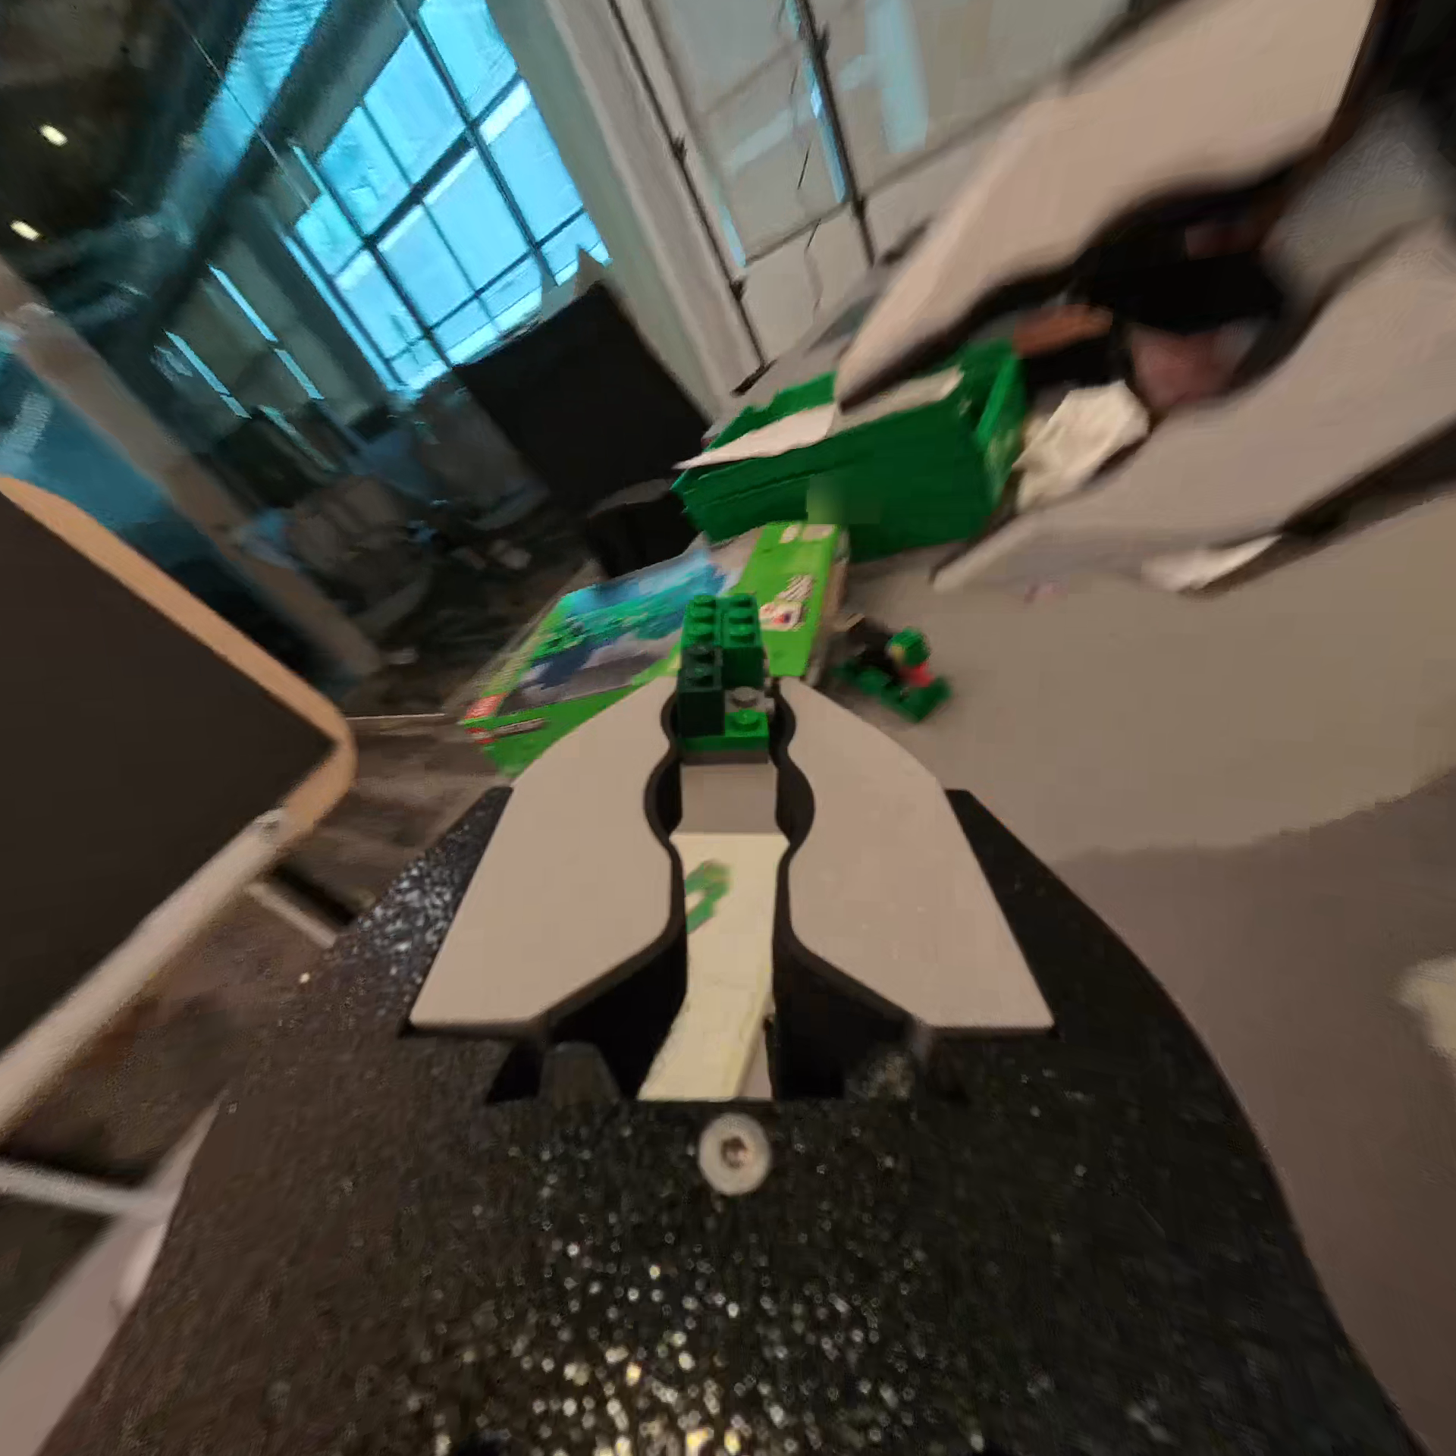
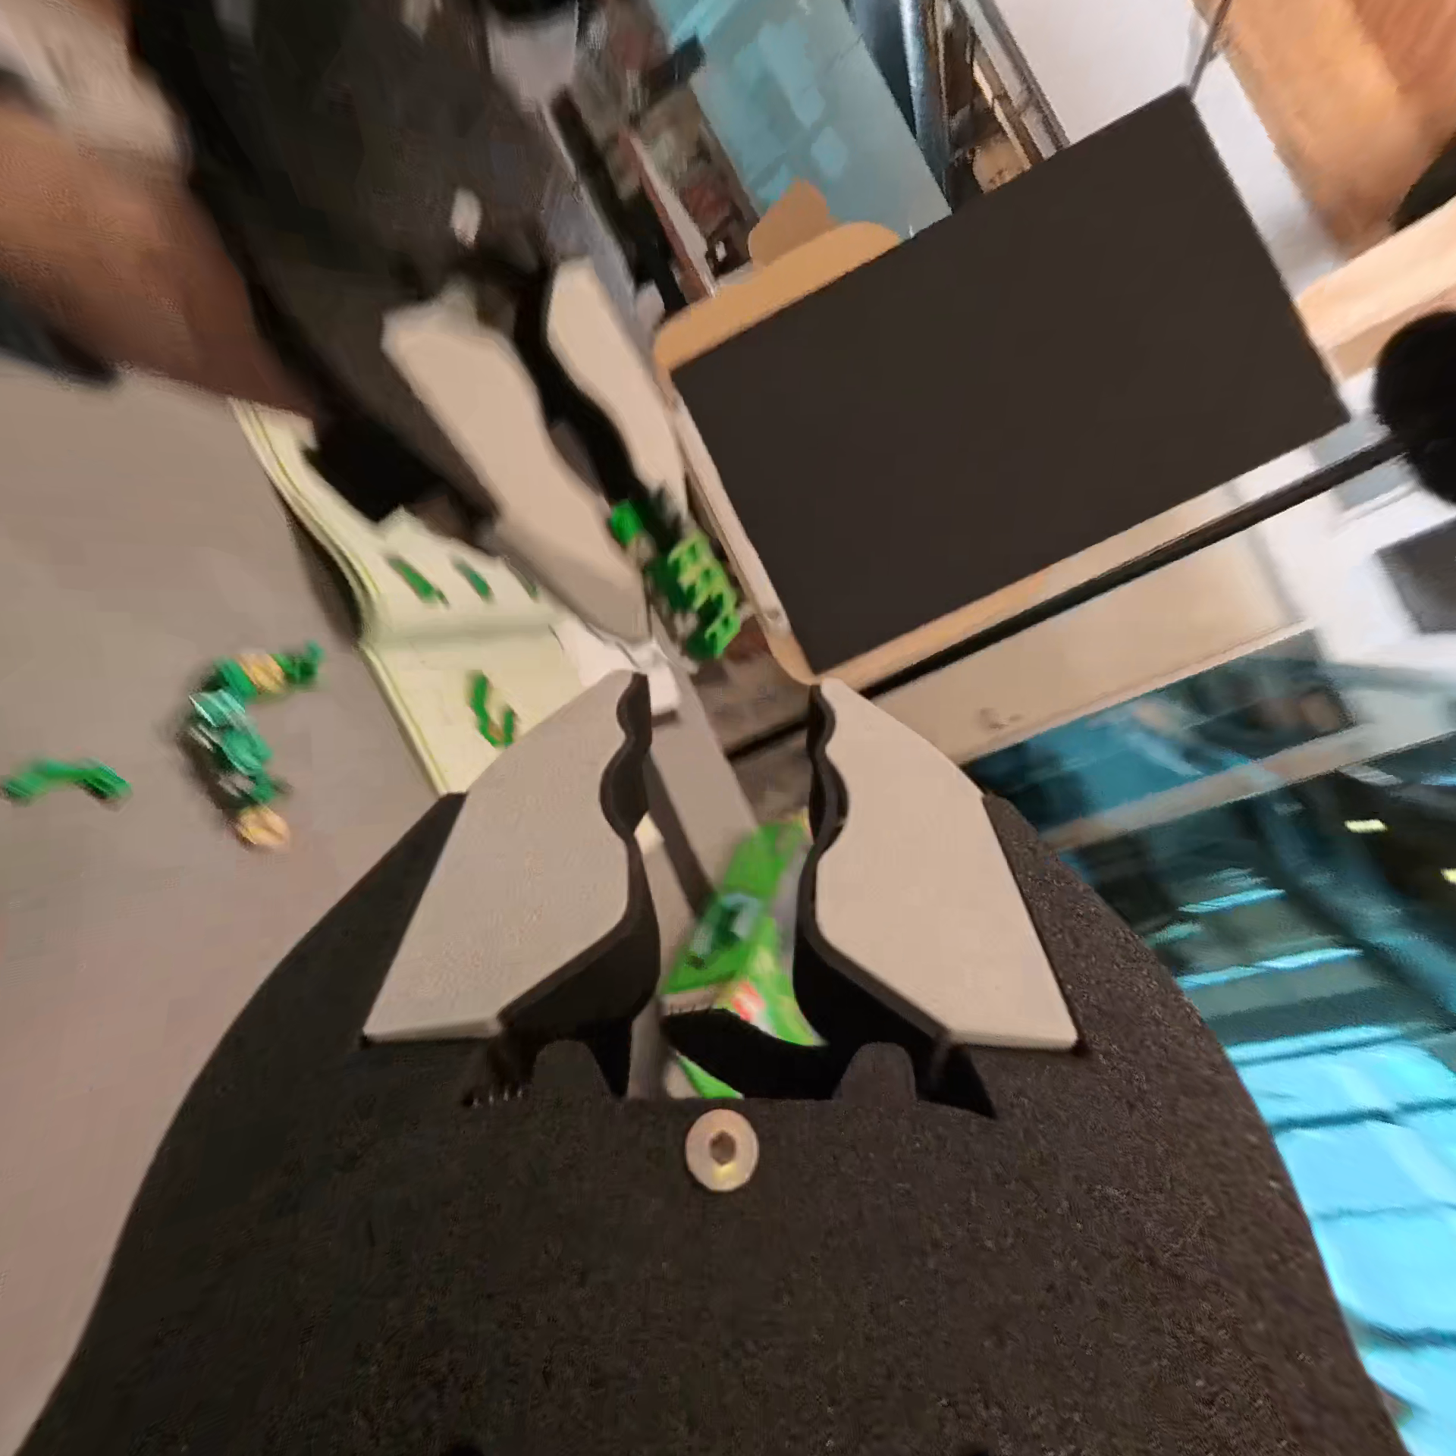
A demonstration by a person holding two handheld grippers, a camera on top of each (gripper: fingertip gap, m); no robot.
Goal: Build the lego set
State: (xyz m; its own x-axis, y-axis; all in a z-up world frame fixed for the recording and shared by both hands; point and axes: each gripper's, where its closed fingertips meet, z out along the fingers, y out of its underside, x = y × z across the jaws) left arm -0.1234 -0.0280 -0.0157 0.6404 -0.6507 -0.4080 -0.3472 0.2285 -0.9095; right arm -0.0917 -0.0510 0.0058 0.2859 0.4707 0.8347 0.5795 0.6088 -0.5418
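Note:
My left gripper [image 1: 729,701] is shut on a small green lego assembly [image 1: 721,670] of dark and light green bricks, held up above the grey table [image 1: 1142,748]. In the right wrist view the left gripper [image 2: 658,559] shows farther off, blurred, with the same assembly [image 2: 693,587] at its tips. My right gripper [image 2: 731,693] is open and empty, just below and in front of that assembly. It also appears as a blurred grey shape in the left wrist view [image 1: 1103,236]. An open instruction booklet [image 2: 441,630] lies on the table.
The green lego box [image 1: 630,654] lies near the table's edge, with a small partial build [image 1: 898,677] beside it and a green bin [image 1: 882,473] behind. Loose green pieces [image 2: 236,733] lie on the table. A black-topped desk [image 2: 985,473] stands beyond the edge.

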